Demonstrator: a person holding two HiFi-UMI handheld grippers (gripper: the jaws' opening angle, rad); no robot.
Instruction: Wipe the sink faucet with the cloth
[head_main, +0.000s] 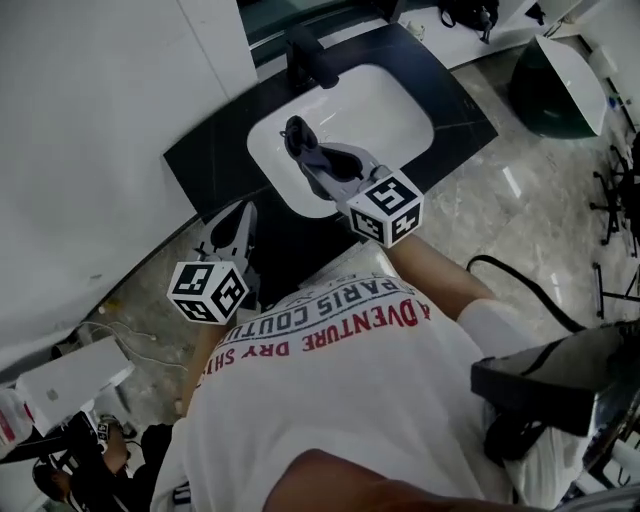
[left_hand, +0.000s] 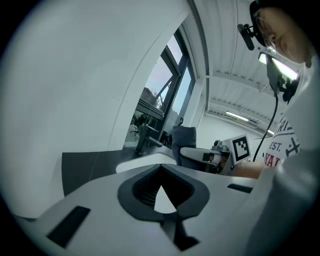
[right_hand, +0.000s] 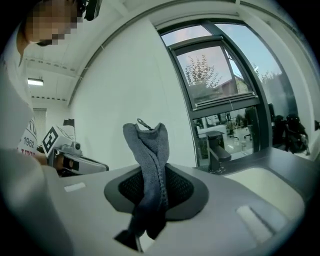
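Cataloguing the washstand, largest item first.

1. Desk (head_main: 215, 150): a dark stone top set against the white wall. It carried the basin and tap.
2. Sink (head_main: 395, 115): a white basin sunk in the middle of the desk, apparently dry and empty.
3. Faucet (head_main: 310, 60): a dark, blocky tap at the far edge of the desk behind the basin, not yet touched by anything.
4. Right gripper (head_main: 297, 135): it hung over the near-left part of the basin, pointing toward the faucet. Its fingers (right_hand: 225, 210) were clamped on the cloth.
5. Left gripper (head_main: 243, 215): it was held off the near-left corner of the desk. Its fingers (left_hand: 100, 200) were together with nothing between them.
6. Cloth (right_hand: 147, 165): grey towelling pinched into a twisted strand, with a tuft standing past the fingertips.

Handling note (judgement): the approach was the step in hand. Only the tuft past the fingertips was free to wipe, so it should lead, laid flat on the spout top with the hard fingertips kept off the metal. Strokes from the spout down to the base would probably serve best. The grip would need to be firm, as a dragging strand could pull out. The left gripper was best kept clear.
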